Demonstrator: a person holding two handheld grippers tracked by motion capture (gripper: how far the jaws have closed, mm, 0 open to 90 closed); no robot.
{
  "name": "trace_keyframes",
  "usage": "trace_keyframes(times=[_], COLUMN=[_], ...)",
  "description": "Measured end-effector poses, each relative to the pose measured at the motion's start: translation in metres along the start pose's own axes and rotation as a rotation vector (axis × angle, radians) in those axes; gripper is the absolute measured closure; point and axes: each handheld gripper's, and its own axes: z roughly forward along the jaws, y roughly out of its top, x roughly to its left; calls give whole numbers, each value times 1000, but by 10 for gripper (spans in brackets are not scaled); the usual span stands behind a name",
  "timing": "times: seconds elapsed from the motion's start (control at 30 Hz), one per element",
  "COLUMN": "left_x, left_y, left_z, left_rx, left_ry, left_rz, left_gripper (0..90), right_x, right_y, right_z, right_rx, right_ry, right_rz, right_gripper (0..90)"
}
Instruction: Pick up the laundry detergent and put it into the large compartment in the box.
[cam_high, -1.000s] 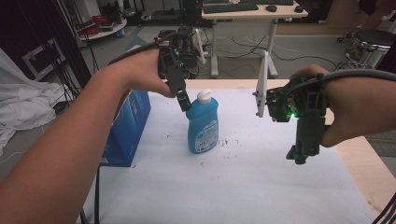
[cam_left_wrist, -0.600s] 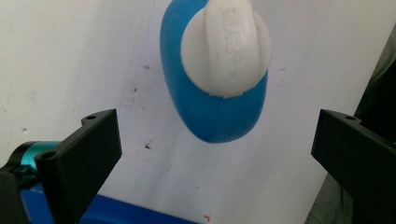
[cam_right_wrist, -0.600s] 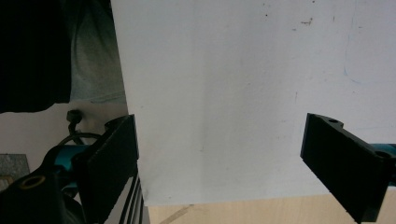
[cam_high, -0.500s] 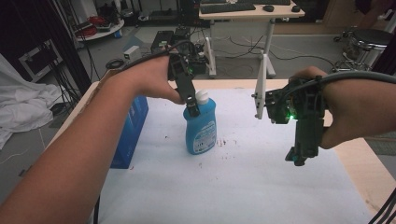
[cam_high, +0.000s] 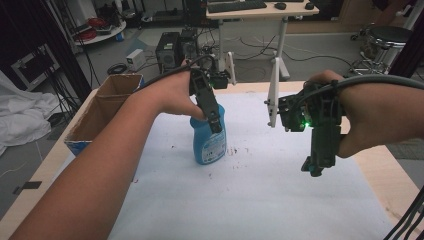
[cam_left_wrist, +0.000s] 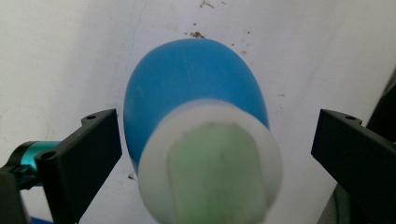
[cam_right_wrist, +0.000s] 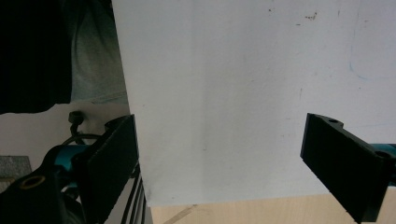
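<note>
A blue dish-soap bottle (cam_high: 208, 146) stands upright on the white sheet (cam_high: 250, 200), left of the middle. My left gripper (cam_high: 216, 125) points down over its top and hides the cap in the high view. In the left gripper view the white cap (cam_left_wrist: 210, 158) and blue body (cam_left_wrist: 187, 79) lie between the jaws of the left gripper (cam_left_wrist: 217, 116), which stands open with a gap on each side. My right gripper (cam_high: 312, 167) hangs open to the right of the bottle, well apart from it. The right gripper (cam_right_wrist: 219, 121) has only bare sheet between its jaws.
An open cardboard box (cam_high: 107, 107) with a blue side stands at the table's left edge. The bare wooden tabletop (cam_high: 380, 170) shows beyond the sheet on the right. A white-legged desk (cam_high: 275, 85) and a stool (cam_high: 387, 37) stand behind the table.
My left gripper has come down around the bottle's top, so the white cap is now hidden in the high view. The right gripper has barely moved.
</note>
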Motion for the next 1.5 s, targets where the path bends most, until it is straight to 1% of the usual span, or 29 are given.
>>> trace_keyframes(times=[0.2, 0.27, 0.37, 0.4, 0.47, 0.5, 0.73, 0.77, 0.83, 0.93, 0.97, 1.13, 1.2, 1.23, 1.27, 1.5], left_x=[1, 2, 2, 2, 2, 2, 3, 3, 3, 3, 3, 3, 3, 3, 3, 4], left_y=[1, 1, 2, 2, 3, 3, 3, 3, 3, 3, 4, 3, 3, 3, 4, 4], left_z=[6, 7, 8, 9, 10, 10, 10, 9, 9, 9, 10, 10, 11, 11, 11, 11], left_rx=[16, 15, 21, 24, 25, 20, 22, 22, 22, 27, 33, 33, 33, 36, 35, 41], left_ry=[5, 10, 11, 15, 8, 11, 12, 14, 15, 18, 8, 24, 22, 21, 28, 31], left_rz=[-8, -19, -17, -18, -18, -23, -26, -23, -31, -24, -25, -31, -35, -35, -36, -38], left_gripper=[17, 17, 17, 17, 17, 17, 19, 33, 70, 71, 88, 99, 99, 121, 123, 155], right_x=[-2, -3, -3, -3, -4, -4, -5, -5, -4, -5, -5, -5, -5, -5, -5, -6], right_y=[-2, -2, -1, -1, 0, 0, 0, 0, 0, 0, 0, 0, 0, 0, 0, 0], right_z=[1, 1, 1, 2, 2, 2, 2, 2, 1, 2, 2, 2, 2, 2, 2, 3], right_rx=[0, -5, 1, -3, 1, 1, -3, -3, -1, -2, -2, -2, -2, -2, 1, -1], right_ry=[1, 1, 5, 4, 3, 4, 2, 2, 2, 1, 2, 2, 2, 2, 3, 4], right_rz=[3, -1, 8, 0, 5, 6, 6, 5, 9, 6, 7, 7, 6, 7, 8, 4], right_gripper=[105, 105, 105, 105, 105, 105, 105, 105, 105, 105, 105, 105, 105, 105, 105, 105])
